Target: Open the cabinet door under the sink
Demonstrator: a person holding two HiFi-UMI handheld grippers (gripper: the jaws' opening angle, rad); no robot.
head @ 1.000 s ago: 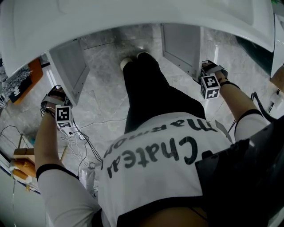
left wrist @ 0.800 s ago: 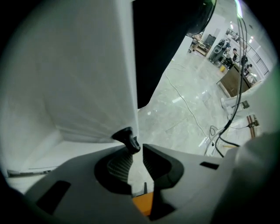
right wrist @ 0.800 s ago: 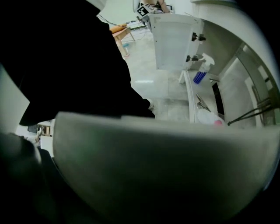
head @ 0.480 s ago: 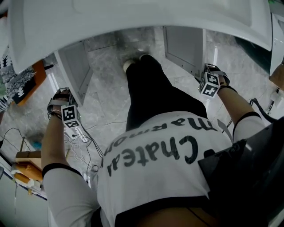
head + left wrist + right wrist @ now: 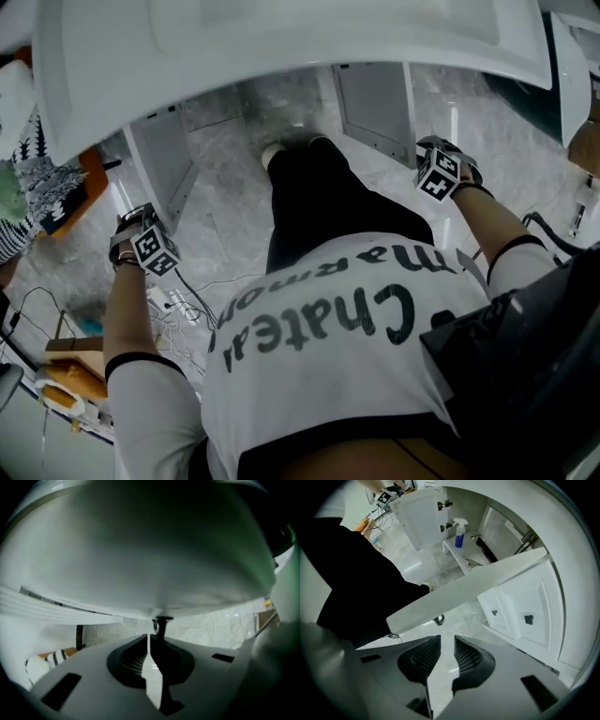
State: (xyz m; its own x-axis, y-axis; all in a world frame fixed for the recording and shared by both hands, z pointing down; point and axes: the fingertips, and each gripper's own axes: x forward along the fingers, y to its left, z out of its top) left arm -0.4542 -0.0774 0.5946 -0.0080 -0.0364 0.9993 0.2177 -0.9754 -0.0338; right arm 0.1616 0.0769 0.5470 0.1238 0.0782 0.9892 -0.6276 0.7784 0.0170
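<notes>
**Head view.** Sink (image 5: 281, 37) overhead in frame. Both cabinet doors under it stood swung out: left door (image 5: 161, 159) and right door (image 5: 375, 94), with the person's legs between them. Left gripper (image 5: 139, 230) sat at the lower outer corner of the left door. Right gripper (image 5: 439, 159) sat at the outer edge of the right door. Against one second earlier, neither door's angle had changed visibly. The grippers had kept their places at the door edges, and only the right marker cube had turned a little. Judgement: the swing was finished or close to it, and what remained was letting go and backing off.

**Left gripper view.** Jaws were drawn together to a thin slit with nothing between them. The small dark knob (image 5: 161, 620) hung from the door's underside just past the tips. Whether a tip touched it could not be told.

**Right gripper view.** Jaws stood apart and empty. The right door's edge ran across just beyond them. Its ring pull (image 5: 439, 619) was near the tips and not grasped, so that door was released. The cabinet interior was exposed, with a spray bottle (image 5: 459, 531) inside. A neighbouring drawer front (image 5: 528, 619) was shut.
</notes>
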